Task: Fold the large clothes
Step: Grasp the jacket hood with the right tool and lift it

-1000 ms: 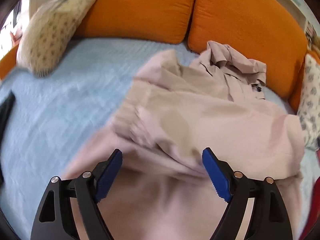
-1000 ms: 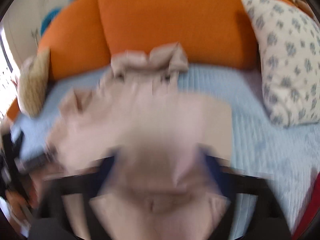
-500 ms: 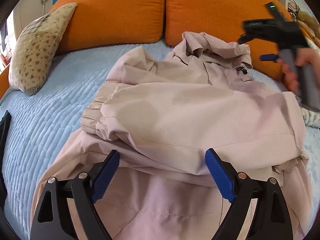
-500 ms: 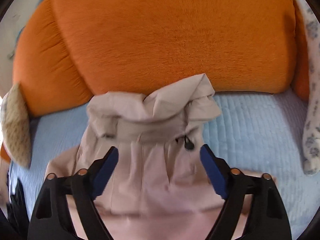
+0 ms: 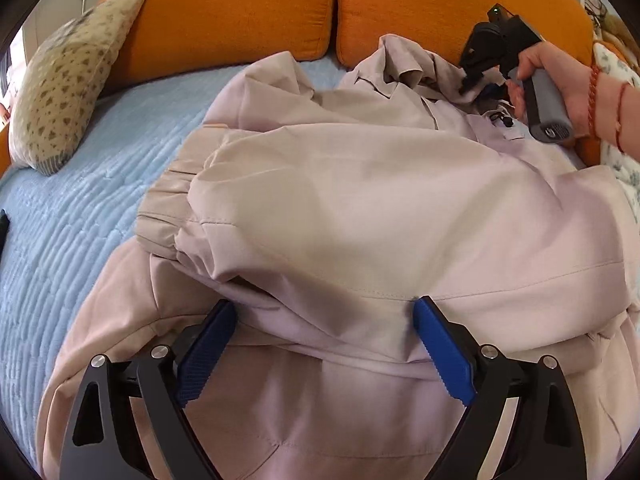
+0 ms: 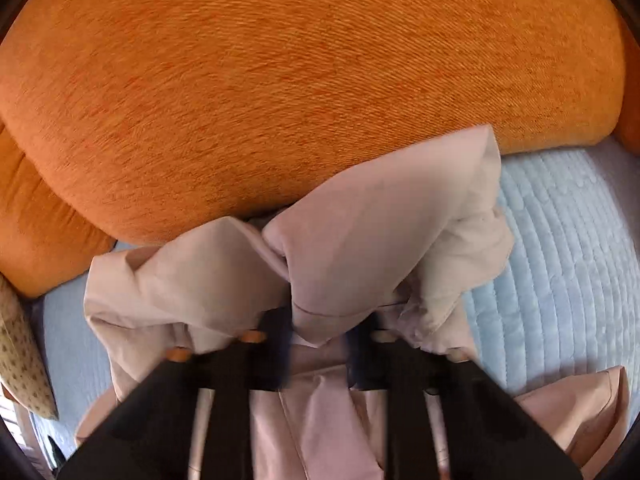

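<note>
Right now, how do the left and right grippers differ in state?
The left gripper has jaws spread wide and opening, over the jacket hem, pads clear; the right gripper has jaws closing with collar fabric between them. The left sits at the near hem; the right is at the far collar by the orange cushion. Both have blue pads.

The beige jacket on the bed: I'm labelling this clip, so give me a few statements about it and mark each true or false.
1. The jacket lies on a light blue quilt. True.
2. The cushions behind it are green. False: the cushions are orange.
3. The left gripper has its jaws wide apart, opening, over the jacket's lower part. True.
4. The right gripper is at the jacket's hem. False: it is at the collar, jaws closing with fabric between them.
5. A patterned pillow leans at the quilt's left. True.
</note>
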